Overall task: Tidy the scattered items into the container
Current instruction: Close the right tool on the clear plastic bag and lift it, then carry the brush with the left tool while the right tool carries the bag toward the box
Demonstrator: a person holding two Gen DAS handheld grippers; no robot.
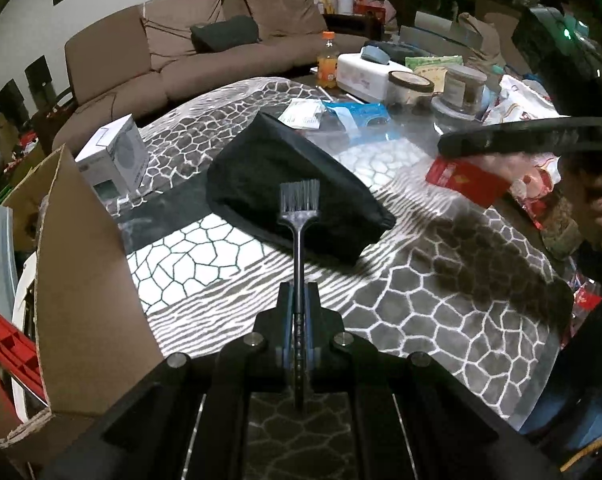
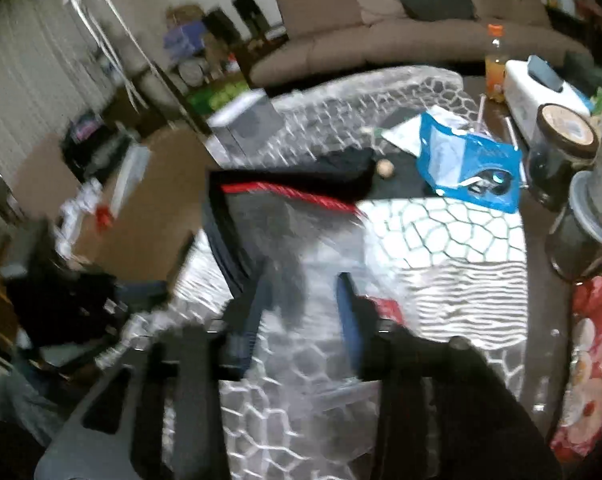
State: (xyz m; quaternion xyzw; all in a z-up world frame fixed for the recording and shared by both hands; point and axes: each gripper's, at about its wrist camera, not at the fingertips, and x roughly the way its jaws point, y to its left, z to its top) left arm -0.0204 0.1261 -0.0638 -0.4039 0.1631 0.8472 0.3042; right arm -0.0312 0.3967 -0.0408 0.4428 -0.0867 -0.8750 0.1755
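In the left wrist view the left gripper (image 1: 299,304) is sitting at the lower centre of the frame with its fingers (image 1: 287,320) pressed in on the thin metal handle of a brush (image 1: 299,216), which is pointing straight up the frame; the grey bristles are showing just in front of a black pouch (image 1: 297,184) that is lying open-mouthed at the centre of the picture on a patterned grey-and-white cloth (image 1: 441,320); above the pouch a blue packet (image 1: 361,116) is lying flat, and beyond it an orange drink bottle (image 1: 328,62), a white box (image 1: 365,74) and two lidded jars (image 1: 411,90) are standing along the upper middle; a small white carton (image 1: 115,154) is standing at the left of the cloth and a cardboard flap (image 1: 85,288) is rising at the left edge. In the right wrist view (heavily blurred) the right gripper (image 2: 303,308) is sitting at the lower centre with its blue-padded fingers (image 2: 349,312) standing well apart and nothing clamped between them; just above them the pouch (image 2: 301,224) is showing a red-trimmed rim and a grey lining; the blue packet (image 2: 467,164) is lying at the upper right of it, and the dark jars (image 2: 561,152) are standing at the right edge.
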